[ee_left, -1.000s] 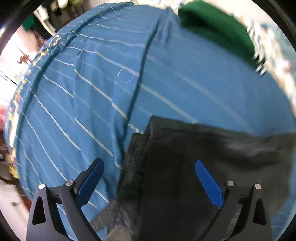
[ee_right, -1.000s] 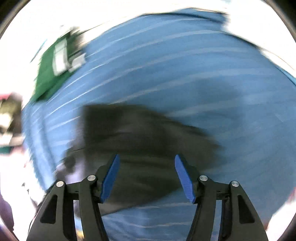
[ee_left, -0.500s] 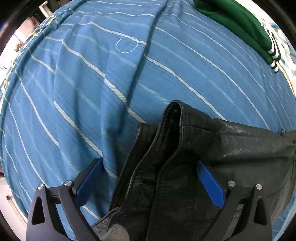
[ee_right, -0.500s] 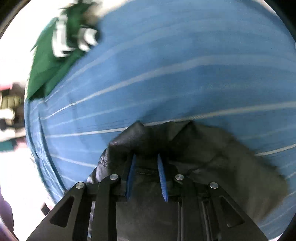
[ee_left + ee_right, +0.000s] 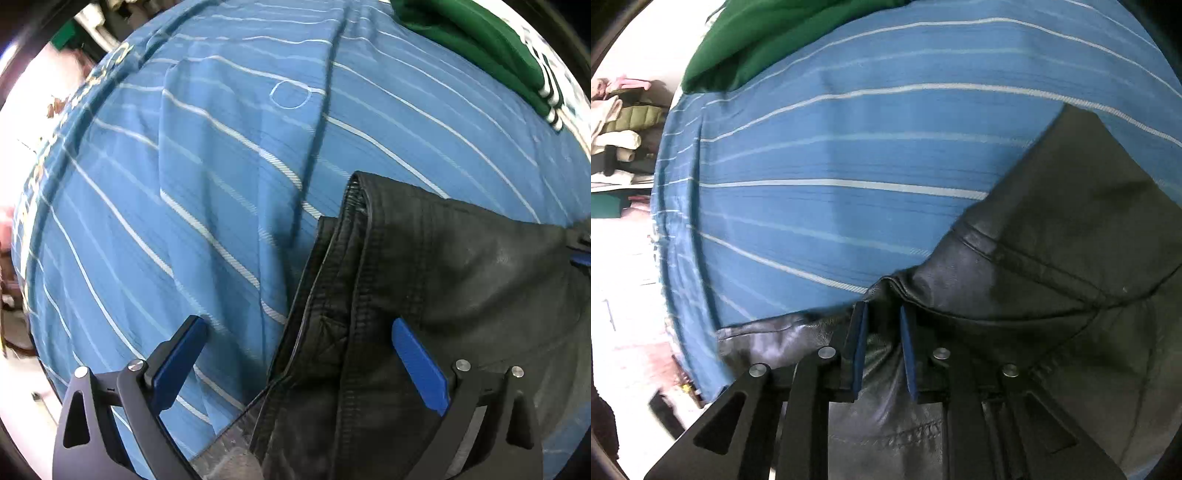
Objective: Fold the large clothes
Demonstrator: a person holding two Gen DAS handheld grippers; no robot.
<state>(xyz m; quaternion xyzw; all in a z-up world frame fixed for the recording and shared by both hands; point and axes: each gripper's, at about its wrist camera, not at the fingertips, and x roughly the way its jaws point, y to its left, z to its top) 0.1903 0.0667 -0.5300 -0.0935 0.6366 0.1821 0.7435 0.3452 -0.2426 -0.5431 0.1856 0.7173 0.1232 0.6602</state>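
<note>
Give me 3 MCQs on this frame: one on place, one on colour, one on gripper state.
1. Where is the green garment relative to the black jacket?
A. under it
B. apart from it, at the sheet's far edge
C. inside it

2. What colour is the sheet?
A. blue with pale stripes
B. plain white
C. red check

3. How are the grippers?
A. both open
B. both shut
C. left open, right shut on the jacket

Key: 1 B, striped sheet shows between the two. 2 A, both views show blue cloth with light lines. 3 C, the left gripper has its fingers spread wide over the jacket's edge, while the right gripper has its fingers close together with a jacket fold between them.
</note>
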